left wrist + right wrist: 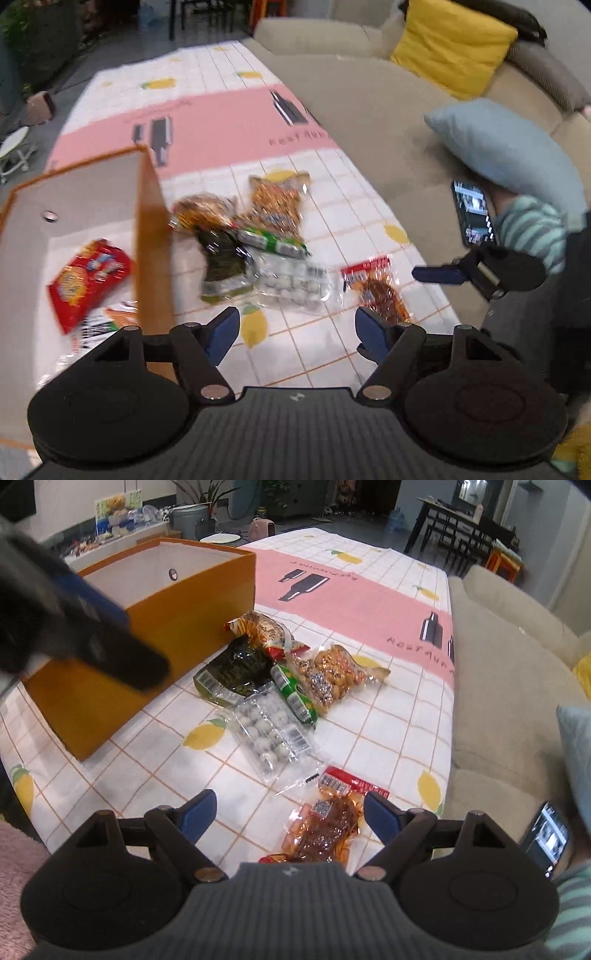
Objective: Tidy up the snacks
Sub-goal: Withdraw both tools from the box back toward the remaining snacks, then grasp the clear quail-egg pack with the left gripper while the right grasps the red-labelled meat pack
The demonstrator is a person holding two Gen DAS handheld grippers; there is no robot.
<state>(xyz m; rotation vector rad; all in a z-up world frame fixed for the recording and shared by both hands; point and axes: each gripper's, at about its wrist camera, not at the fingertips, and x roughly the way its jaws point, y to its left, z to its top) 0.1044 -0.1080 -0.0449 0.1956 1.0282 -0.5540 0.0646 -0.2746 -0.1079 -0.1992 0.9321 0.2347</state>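
Note:
An orange box (pixel 153 236) (pixel 155 627) stands on the table; a red snack bag (pixel 88 280) lies inside it. Beside it lie several snack packs: a dark green pack (pixel 232 672), a green tube (pixel 293 694), a peanut bag (pixel 332 675), a clear pack of white balls (pixel 291 284) (pixel 266 734) and a red-brown pack (pixel 376 288) (pixel 328 827). My left gripper (pixel 297 334) is open and empty above the table next to the box. My right gripper (pixel 290 818) is open and empty just above the red-brown pack.
The tablecloth (pixel 351 587) has lemons and a pink band. A beige sofa (pixel 369 96) with a yellow cushion (pixel 450 44) and a blue cushion (pixel 506 147) runs along the table's right side. A phone (pixel 472 214) lies on the sofa.

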